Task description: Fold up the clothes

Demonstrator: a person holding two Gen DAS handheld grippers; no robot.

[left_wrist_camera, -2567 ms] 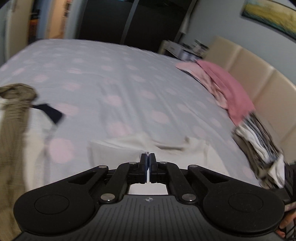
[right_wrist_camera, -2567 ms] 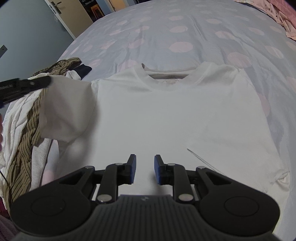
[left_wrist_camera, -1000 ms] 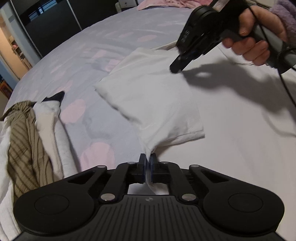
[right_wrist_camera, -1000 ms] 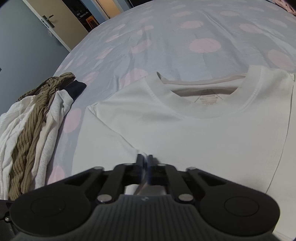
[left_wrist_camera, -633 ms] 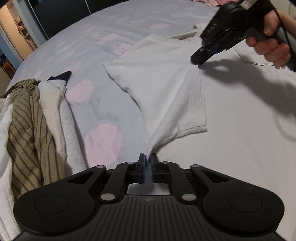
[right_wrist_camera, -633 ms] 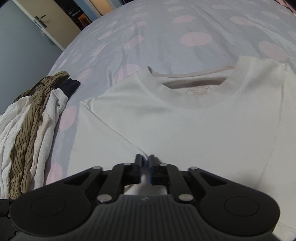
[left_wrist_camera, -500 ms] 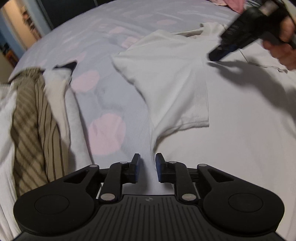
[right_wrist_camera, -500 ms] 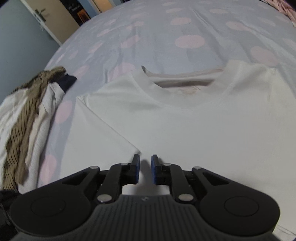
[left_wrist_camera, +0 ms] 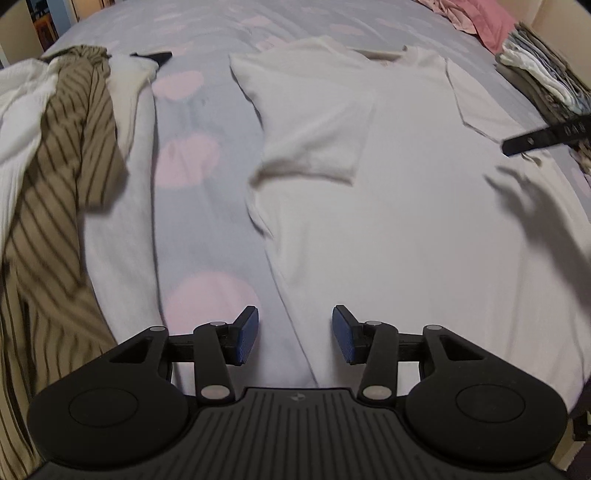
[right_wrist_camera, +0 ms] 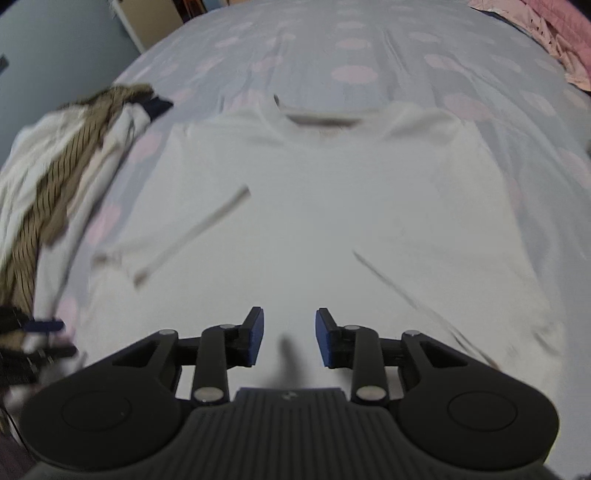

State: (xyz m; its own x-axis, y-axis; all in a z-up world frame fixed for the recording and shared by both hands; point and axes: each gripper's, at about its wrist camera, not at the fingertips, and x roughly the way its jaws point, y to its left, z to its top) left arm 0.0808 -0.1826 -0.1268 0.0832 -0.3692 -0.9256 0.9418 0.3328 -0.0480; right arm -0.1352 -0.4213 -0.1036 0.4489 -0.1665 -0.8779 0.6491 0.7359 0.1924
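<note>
A white T-shirt [left_wrist_camera: 406, 192] lies flat on the bed, collar at the far end, and fills the right wrist view [right_wrist_camera: 332, 206] too. Its left sleeve [left_wrist_camera: 317, 125] is folded inward onto the body. My left gripper [left_wrist_camera: 295, 334] hovers over the shirt's left side edge, its jaws opening, with nothing between the blue pads. My right gripper [right_wrist_camera: 289, 336] hangs above the shirt's lower middle, jaws also opening and empty. A blurred finger of the right gripper [left_wrist_camera: 543, 136] shows at the right edge of the left wrist view.
A heap of clothes with a brown striped garment [left_wrist_camera: 55, 177] lies to the left of the shirt. Folded clothes [left_wrist_camera: 543, 74] and pink fabric [left_wrist_camera: 480, 18] sit at the far right. The bedsheet [left_wrist_camera: 199, 155] is grey-blue with pink dots. A door [right_wrist_camera: 155, 18] stands beyond the bed.
Both grippers let go of the left sleeve, which now lies folded on the shirt. Both have pulled back from it and their jaws have spread; the right one swung away to the right.
</note>
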